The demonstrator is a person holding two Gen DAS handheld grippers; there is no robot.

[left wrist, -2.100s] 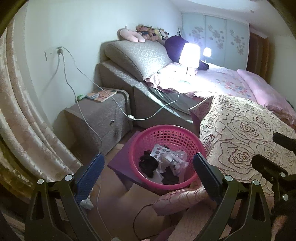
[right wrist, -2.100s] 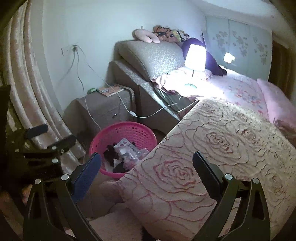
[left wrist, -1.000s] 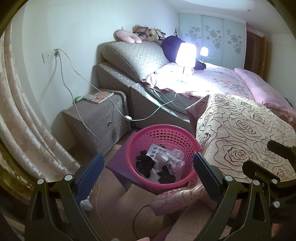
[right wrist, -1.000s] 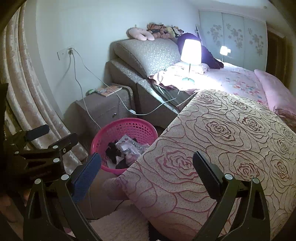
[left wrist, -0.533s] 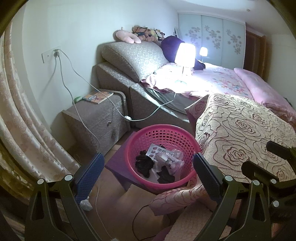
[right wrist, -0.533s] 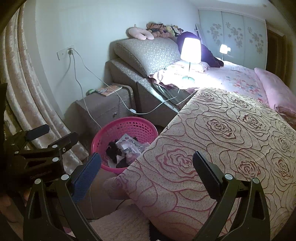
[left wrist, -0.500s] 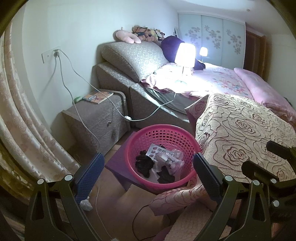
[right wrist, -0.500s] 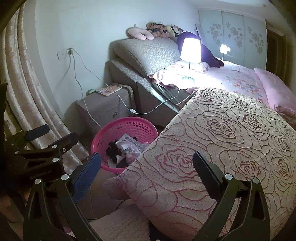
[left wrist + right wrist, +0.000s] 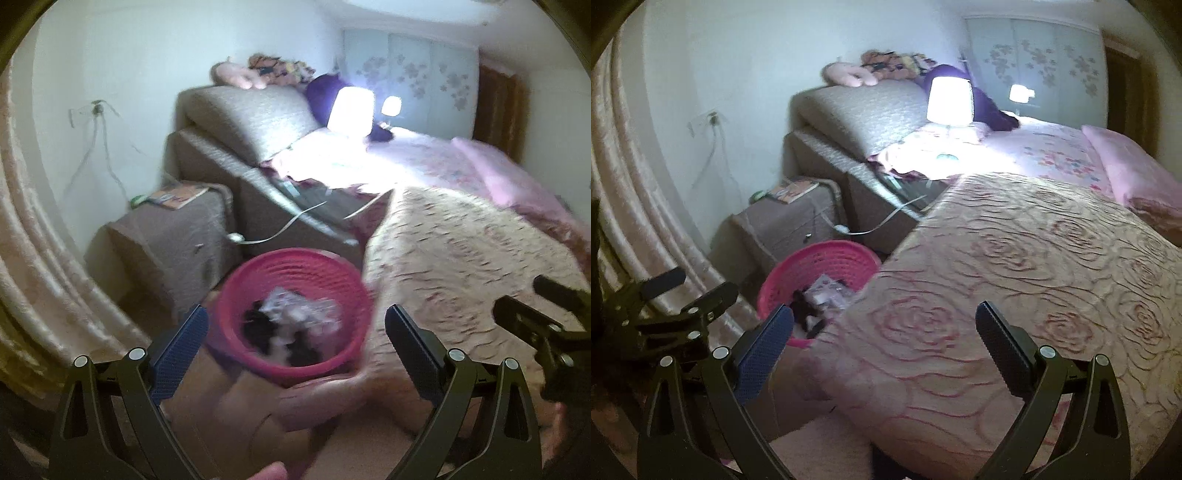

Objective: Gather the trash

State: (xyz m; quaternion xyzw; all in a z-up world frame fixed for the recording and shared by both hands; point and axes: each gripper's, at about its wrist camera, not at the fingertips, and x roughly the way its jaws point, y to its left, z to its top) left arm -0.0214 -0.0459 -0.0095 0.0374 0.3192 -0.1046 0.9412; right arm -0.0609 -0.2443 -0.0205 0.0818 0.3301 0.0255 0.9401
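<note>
Both claws wide open, empty; pink basket (image 9: 236,295) of trash ahead of left claw (image 9: 295,339).

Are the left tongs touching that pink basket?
Apart. The left wrist view shows the left tongs wide open, the pink basket farther off, between the fingers.

Left wrist view: we look down past the bed corner, near the basket (image 9: 295,266).
Right wrist view: we sit further right, over the quilt (image 9: 1034,258), basket at left.
Shared: we see basket, nightstand (image 9: 166,229), lamp (image 9: 950,100), headboard.
</note>
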